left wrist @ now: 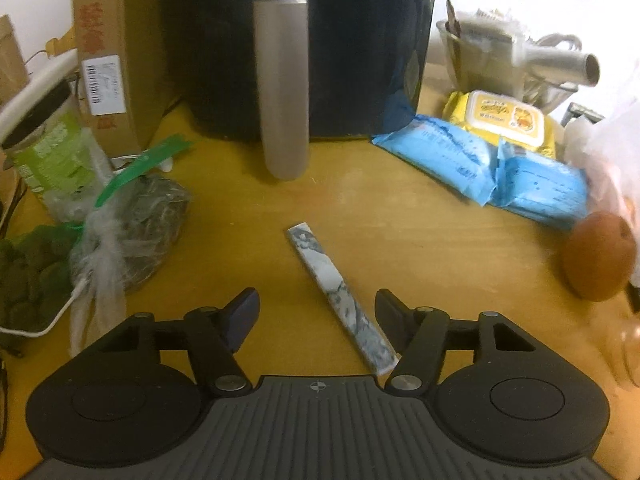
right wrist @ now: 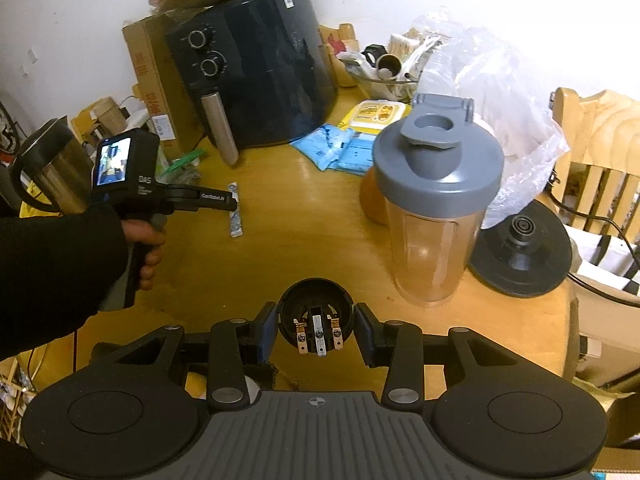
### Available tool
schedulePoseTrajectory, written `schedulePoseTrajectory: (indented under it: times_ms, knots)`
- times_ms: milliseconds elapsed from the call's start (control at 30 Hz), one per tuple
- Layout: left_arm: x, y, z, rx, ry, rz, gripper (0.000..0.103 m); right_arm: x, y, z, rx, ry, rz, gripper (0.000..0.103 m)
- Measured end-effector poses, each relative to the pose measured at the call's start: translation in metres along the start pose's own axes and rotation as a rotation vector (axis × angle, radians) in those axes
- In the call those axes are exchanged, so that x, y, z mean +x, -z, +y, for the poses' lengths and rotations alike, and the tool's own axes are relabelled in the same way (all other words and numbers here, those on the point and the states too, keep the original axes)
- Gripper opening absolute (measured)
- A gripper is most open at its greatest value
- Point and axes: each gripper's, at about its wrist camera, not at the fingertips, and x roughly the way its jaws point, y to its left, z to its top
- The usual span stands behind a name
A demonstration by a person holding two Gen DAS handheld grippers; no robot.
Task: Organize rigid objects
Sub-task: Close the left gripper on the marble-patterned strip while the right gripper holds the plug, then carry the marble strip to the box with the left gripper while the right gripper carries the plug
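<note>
nearest to me, my right tongs [right wrist: 316,334] are clamped on a round black socket-like part [right wrist: 316,316] with metal contacts, held just above the worktop [right wrist: 304,240]. my left tongs [left wrist: 316,314] stand apart over a flat marbled stick [left wrist: 340,300], which lies slantwise on the worktop with its near end just beside the right-hand finger [left wrist: 394,316]; i can't say the pads touch it. so the step in hand, as i judge it, is picking up that stick while the other hand waits with its part.

the next move calls for turning the left tongs to sit square across the stick, lowering, then closing; it's thin and flat, so it may slide rather than lift.

further out stand a shaker bottle [right wrist: 436,208] and a black round base [right wrist: 520,252], near each other. blue packets [left wrist: 488,168] and a yellow wipes pack [left wrist: 504,124] lie beyond, and at the back sits the air fryer [right wrist: 256,68].
</note>
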Motion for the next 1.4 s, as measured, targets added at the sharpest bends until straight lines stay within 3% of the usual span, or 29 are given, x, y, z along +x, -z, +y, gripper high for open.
schedulePoseTrajectory:
  times_ms: [133,267,333,367,733,1400]
  knots:
    - [0.015,-0.001,-0.003,0.03,-0.003,0.027,0.06,-0.001,0.002,-0.005,0.018,0.016,-0.001,0.044]
    - [0.018,-0.001,-0.003,0.027,0.011,0.025,0.045,-0.003,0.003,-0.008,0.036,0.03,-0.002,0.044]
    - [0.018,-0.002,-0.003,0.035,0.008,0.028,0.03,-0.003,0.003,-0.009,0.04,0.033,-0.003,0.044]
    - [0.017,-0.003,-0.003,0.038,-0.002,0.034,0.017,-0.003,0.002,-0.01,0.041,0.033,-0.003,0.044]
    - [0.002,0.006,0.015,0.032,0.013,0.104,0.015,0.0,0.003,-0.001,0.034,0.013,0.001,0.044]
    - [-0.102,0.026,0.031,-0.016,0.088,-0.004,0.015,0.003,-0.001,0.028,-0.036,-0.055,0.009,0.044]
